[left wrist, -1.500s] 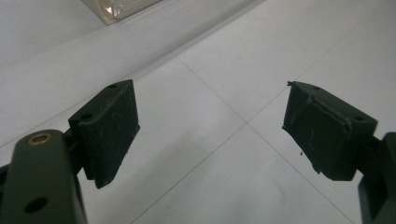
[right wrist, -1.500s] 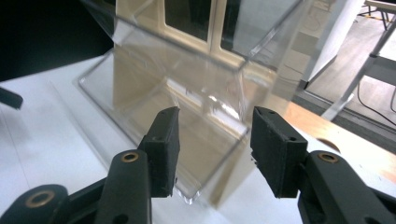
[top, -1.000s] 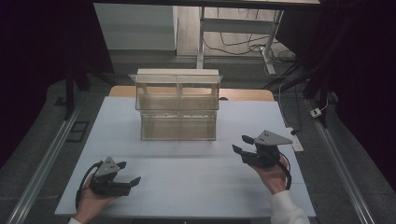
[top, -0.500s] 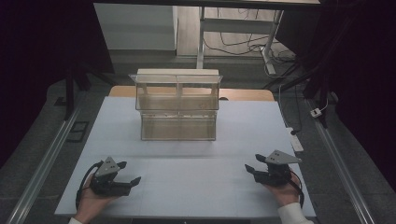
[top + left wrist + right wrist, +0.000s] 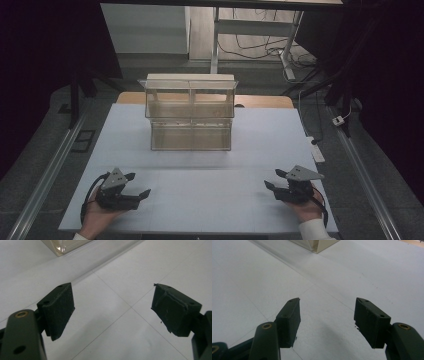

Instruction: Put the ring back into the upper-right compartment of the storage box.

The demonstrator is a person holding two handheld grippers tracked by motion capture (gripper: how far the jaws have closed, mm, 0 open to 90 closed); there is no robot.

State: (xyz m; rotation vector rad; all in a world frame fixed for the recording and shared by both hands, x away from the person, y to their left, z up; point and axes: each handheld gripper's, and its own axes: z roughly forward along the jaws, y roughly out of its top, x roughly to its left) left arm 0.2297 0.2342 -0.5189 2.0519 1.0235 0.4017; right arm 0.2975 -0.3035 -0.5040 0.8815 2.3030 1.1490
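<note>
- Clear plastic drawer organizer (image 5: 191, 116) stands upright at the middle of the bench (image 5: 210, 200), toward its far edge; two tiers, the upper set slightly back, fronts facing the person.
- Its long axis runs left-right across the bench, parallel to the near edge.
- Key relation: the organizer lies forward of both tongs and between them. From the left tongs (image 5: 137, 186) it sits ahead and to the right; from the right tongs (image 5: 272, 179) ahead and to the left.
- Both tongs are well apart from the organizer, near the front edge of the bench. Neither is clearly nearer; the left looks marginally closer sideways, but I cannot tell for certain.
- Left tongs (image 5: 112, 307): jaws spread wide, nothing between the pads, bare white bench surface beneath. A corner of the organizer (image 5: 65, 246) shows at the top of the left gripper view.
- Right tongs (image 5: 327, 320): jaws open wide, empty, low over the bench. An organizer corner (image 5: 319, 245) sits at the top of the right gripper view.
- Judgement: any grasp calls for a forward reach from either hand; no contact yet.
</note>
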